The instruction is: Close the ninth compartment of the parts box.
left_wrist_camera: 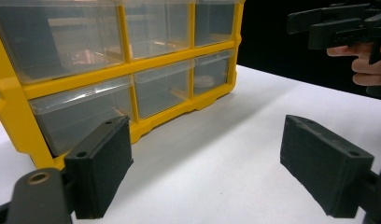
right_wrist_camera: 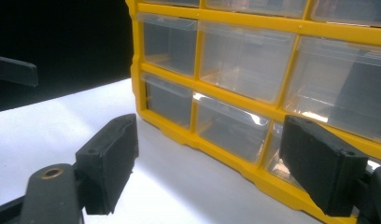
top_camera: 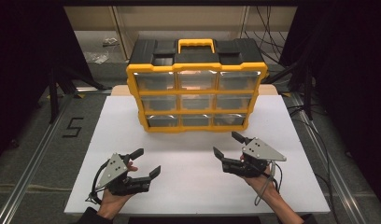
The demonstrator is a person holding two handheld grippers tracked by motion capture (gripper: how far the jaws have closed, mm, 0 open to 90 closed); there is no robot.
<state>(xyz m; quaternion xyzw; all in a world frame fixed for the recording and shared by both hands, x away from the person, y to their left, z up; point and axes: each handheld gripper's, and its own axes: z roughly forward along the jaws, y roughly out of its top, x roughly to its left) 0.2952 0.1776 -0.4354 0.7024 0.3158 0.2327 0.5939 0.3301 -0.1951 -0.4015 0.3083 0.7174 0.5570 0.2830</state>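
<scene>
Both tongs (top_camera: 143,162) (top_camera: 227,144) agape w/ matte blocky jaws; glossy yellow organizer (top_camera: 196,86)

One drawer cabinet (top_camera: 196,86) (nine clear drawers), two hand-held grippers, one table (top_camera: 188,163)

Both tools black: left tool (top_camera: 147,163), right tool (top_camera: 227,145); each has grey triangular screwed top plate, trailing black cable. Dark sleeves.

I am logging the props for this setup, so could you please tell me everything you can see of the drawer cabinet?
The drawer cabinet stands upright at the far middle of the white table. It looks plastic: a yellow frame, a black top with a yellow carry handle, and nine clear drawers in three rows of three, all pushed in. Only the table touches it; both hand-held grippers are apart from it.
</scene>
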